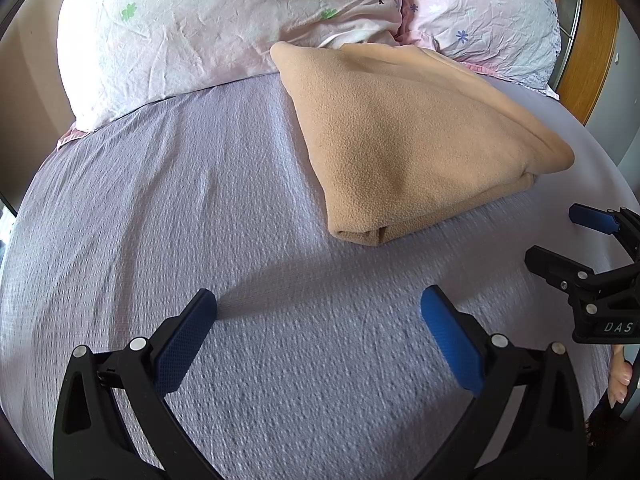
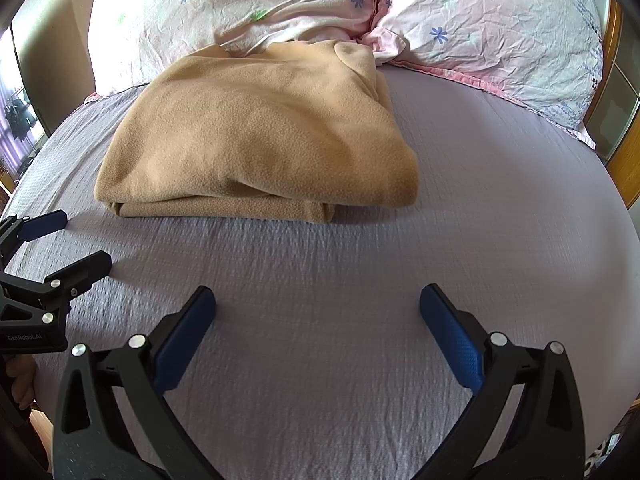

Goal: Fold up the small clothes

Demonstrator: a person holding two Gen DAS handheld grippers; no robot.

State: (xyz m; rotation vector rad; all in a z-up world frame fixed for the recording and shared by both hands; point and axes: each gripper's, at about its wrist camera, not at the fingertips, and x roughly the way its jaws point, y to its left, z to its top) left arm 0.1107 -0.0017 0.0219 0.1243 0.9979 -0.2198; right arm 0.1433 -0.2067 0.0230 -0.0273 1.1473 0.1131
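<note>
A tan fleece garment [image 1: 404,140] lies folded into a thick bundle on the lilac bed sheet [image 1: 200,200], its far edge against the pillows; it also shows in the right wrist view [image 2: 260,136]. My left gripper [image 1: 318,308] is open and empty above bare sheet, short of the bundle's near left corner. My right gripper [image 2: 318,304] is open and empty above bare sheet in front of the bundle. Each gripper shows at the edge of the other's view: the right gripper [image 1: 560,236] and the left gripper [image 2: 80,240], both with jaws apart.
Two floral pink-white pillows [image 2: 240,12] [image 2: 492,32] lie at the head of the bed behind the bundle. A wooden headboard or frame [image 1: 592,40] stands at the right. The sheet [image 2: 500,200] stretches right of the bundle.
</note>
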